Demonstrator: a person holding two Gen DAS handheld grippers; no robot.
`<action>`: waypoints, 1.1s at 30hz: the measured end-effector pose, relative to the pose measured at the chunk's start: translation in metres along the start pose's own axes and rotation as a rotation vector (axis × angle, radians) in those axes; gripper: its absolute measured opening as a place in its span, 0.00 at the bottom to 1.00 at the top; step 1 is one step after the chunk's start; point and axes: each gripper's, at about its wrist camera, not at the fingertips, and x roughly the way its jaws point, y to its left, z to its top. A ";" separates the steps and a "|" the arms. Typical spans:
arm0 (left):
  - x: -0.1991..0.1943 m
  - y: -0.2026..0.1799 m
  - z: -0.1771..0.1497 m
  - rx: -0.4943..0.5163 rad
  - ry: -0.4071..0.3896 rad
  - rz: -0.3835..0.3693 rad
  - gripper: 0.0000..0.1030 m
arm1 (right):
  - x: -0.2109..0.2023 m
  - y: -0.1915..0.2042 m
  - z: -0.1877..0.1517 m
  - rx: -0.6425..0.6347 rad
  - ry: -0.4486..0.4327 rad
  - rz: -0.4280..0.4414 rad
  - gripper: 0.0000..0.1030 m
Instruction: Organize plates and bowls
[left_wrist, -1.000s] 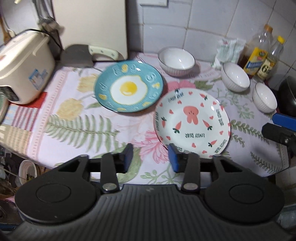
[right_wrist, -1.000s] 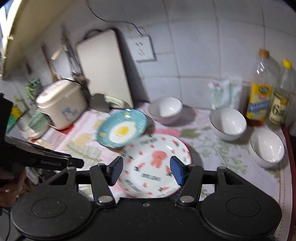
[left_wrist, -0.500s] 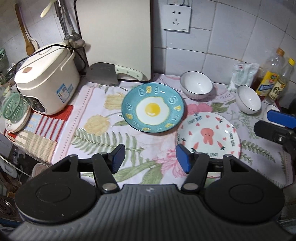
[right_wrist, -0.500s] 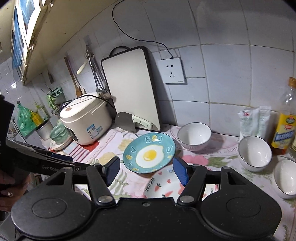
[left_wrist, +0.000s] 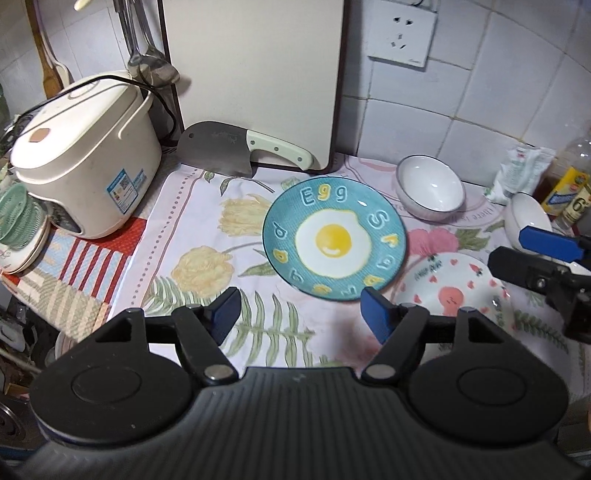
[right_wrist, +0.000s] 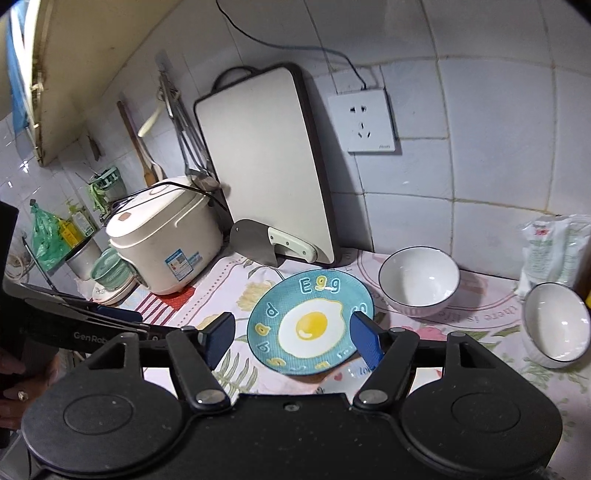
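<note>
1. White plate (left_wrist: 452, 291): near rim hidden behind left gripper (left_wrist: 301, 314) finger.
2. Same plate in right wrist view: mostly covered by egg plate (right_wrist: 310, 321) and gripper body.
3. Bottles (left_wrist: 570, 192): cut off at frame edge.

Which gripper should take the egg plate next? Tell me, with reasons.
Probably the left. The left gripper is open, with the egg plate just beyond its right fingertip. The right gripper, also open, sits over the pink-print plate.
</note>
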 end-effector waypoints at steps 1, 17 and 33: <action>0.008 0.003 0.004 0.000 0.003 -0.003 0.69 | 0.008 -0.001 0.001 0.005 0.004 -0.004 0.71; 0.144 0.030 0.022 0.000 0.076 -0.033 0.66 | 0.144 -0.045 -0.015 0.139 0.064 -0.144 0.71; 0.198 0.034 0.007 -0.024 0.102 -0.127 0.22 | 0.203 -0.066 -0.030 0.162 0.152 -0.167 0.47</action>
